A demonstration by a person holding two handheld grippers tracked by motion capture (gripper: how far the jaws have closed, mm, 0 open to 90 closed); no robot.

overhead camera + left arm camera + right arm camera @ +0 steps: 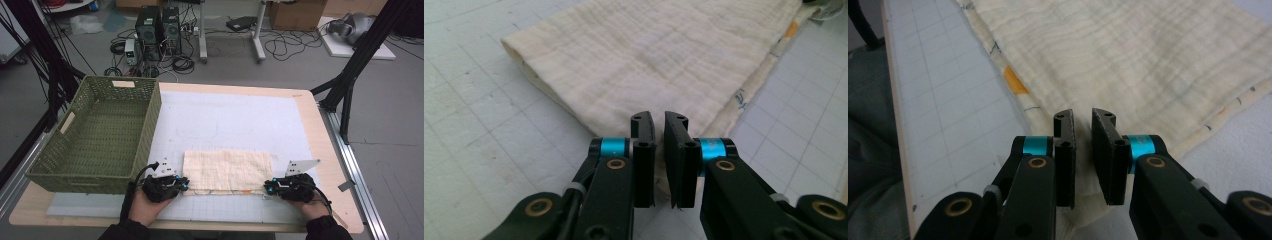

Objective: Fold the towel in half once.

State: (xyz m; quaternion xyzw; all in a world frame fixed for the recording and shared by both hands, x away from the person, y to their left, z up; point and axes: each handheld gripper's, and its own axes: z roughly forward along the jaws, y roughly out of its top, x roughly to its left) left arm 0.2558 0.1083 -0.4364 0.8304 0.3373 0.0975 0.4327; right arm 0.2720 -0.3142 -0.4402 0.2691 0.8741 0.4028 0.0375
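At the bottom of the high view the person's hands come in, each holding a gripper against a near corner of the folded cloth (227, 171). The left gripper (183, 184) sits at the cloth's lower left corner and the right gripper (268, 188) at its lower right corner. In the left gripper view the jaws are nearly closed, a thin gap between them, and the cloth's corner runs down between and under them; they look clenched on the cloth (644, 60), though the pinched edge itself is hidden. In the right gripper view the jaws stand likewise narrow, with the cloth (1158, 65) passing beneath and between them, so that grip also seems closed on fabric. The cloth is a pale, crinkled gauze folded in several layers, with a printed edge peeping out along the near side; it should be light, soft and limp, sagging between two holds, so the corners are the sensible places to take it. It lies in the lower middle of the white gridded mat (240, 125). Farther off, at the left of the frame, stands the green woven basket (145, 130), empty, just beside the mat.
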